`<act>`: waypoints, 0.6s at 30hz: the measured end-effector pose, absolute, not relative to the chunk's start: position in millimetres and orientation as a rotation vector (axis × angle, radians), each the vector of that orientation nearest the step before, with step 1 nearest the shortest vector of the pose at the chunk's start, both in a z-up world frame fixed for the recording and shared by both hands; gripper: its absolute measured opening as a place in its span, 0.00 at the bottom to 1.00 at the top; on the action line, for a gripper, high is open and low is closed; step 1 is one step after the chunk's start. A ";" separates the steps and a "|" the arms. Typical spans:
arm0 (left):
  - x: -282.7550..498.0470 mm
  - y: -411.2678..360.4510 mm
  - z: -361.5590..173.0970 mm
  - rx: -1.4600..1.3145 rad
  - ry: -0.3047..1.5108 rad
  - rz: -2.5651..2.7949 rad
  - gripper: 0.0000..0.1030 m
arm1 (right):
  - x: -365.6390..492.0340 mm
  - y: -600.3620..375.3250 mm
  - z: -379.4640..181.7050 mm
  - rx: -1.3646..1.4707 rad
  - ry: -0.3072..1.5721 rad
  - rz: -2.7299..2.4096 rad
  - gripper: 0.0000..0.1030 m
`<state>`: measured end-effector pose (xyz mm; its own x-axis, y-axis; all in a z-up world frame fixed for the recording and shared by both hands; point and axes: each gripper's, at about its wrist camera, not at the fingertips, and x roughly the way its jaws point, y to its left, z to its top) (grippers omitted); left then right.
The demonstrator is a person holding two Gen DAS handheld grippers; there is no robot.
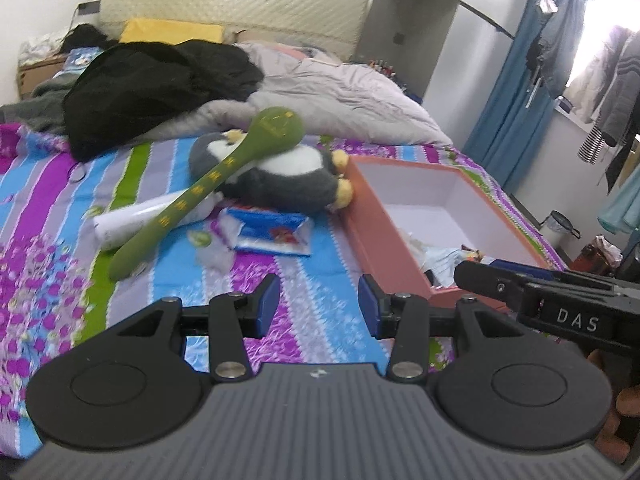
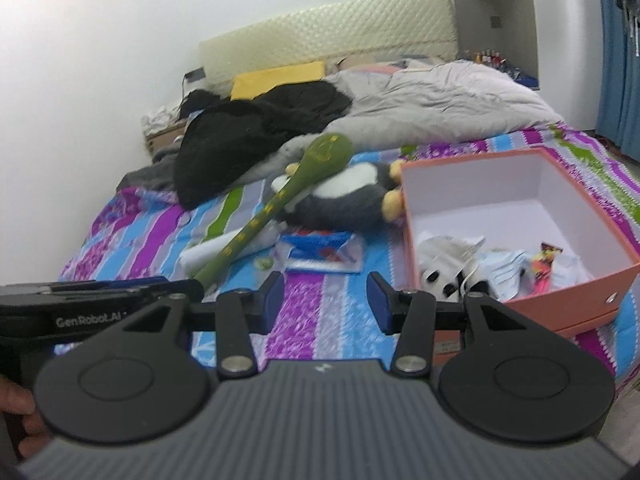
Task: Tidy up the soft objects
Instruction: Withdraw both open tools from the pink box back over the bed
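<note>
A grey and white plush penguin point(image 1: 280, 176) lies on the striped bedsheet, with a long green soft mallet point(image 1: 208, 188) leaning across it. Both show in the right wrist view too, the penguin point(image 2: 340, 200) and the mallet point(image 2: 272, 208). An open orange box point(image 1: 384, 240) stands to their right and holds masks and small items point(image 2: 480, 268). My left gripper point(image 1: 319, 304) is open and empty, held above the sheet in front of the toys. My right gripper point(image 2: 325, 302) is open and empty, near the box's front left corner point(image 2: 416, 280).
A white roll point(image 1: 136, 220) and a blue snack packet point(image 1: 272, 232) lie by the mallet's handle. Black clothing point(image 1: 152, 88) and a grey duvet point(image 1: 328, 92) are piled toward the headboard. A wall, blue curtain and hanging clothes point(image 1: 592, 80) are to the right.
</note>
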<state>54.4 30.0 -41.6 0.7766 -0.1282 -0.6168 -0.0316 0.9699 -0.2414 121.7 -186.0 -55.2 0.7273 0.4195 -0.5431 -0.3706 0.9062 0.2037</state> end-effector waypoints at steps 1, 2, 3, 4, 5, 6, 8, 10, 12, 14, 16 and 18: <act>50.5 32.6 -45.0 -0.247 0.683 -0.042 0.48 | 118.9 -182.8 -57.6 0.079 0.622 0.441 0.47; 48.2 34.8 -48.3 -0.249 0.686 -0.033 0.48 | 116.8 -179.8 -60.3 0.071 0.624 0.444 0.47; 45.7 36.8 -51.5 -0.252 0.688 -0.027 0.48 | 115.2 -177.5 -62.9 0.063 0.628 0.445 0.47; 44.3 38.2 -54.5 -0.255 0.692 -0.022 0.48 | 113.5 -175.0 -66.2 0.056 0.634 0.447 0.47; 43.3 39.6 -57.8 -0.257 0.696 -0.016 0.48 | 111.7 -173.2 -69.3 0.053 0.640 0.450 0.47; 41.4 41.1 -61.6 -0.258 0.700 -0.008 0.48 | 110.0 -171.9 -72.6 0.051 0.647 0.453 0.47; 37.1 44.9 -70.4 -0.269 0.713 0.003 0.48 | 106.0 -169.9 -79.5 0.044 0.658 0.458 0.47; 36.2 47.9 -78.3 -0.276 0.722 0.008 0.48 | 103.2 -167.9 -87.2 0.035 0.670 0.460 0.47; 37.6 50.8 -85.4 -0.281 0.732 0.015 0.48 | 102.8 -166.7 -94.5 0.029 0.682 0.463 0.47; 42.2 54.1 -93.2 -0.289 0.744 0.019 0.48 | 103.7 -164.1 -102.2 0.022 0.697 0.463 0.47; 49.7 58.5 -100.9 -0.302 0.758 0.028 0.48 | 108.5 -161.1 -108.4 0.014 0.717 0.463 0.47; 60.1 63.7 -108.2 -0.323 0.765 0.028 0.48 | 115.6 -157.3 -112.5 0.000 0.729 0.468 0.47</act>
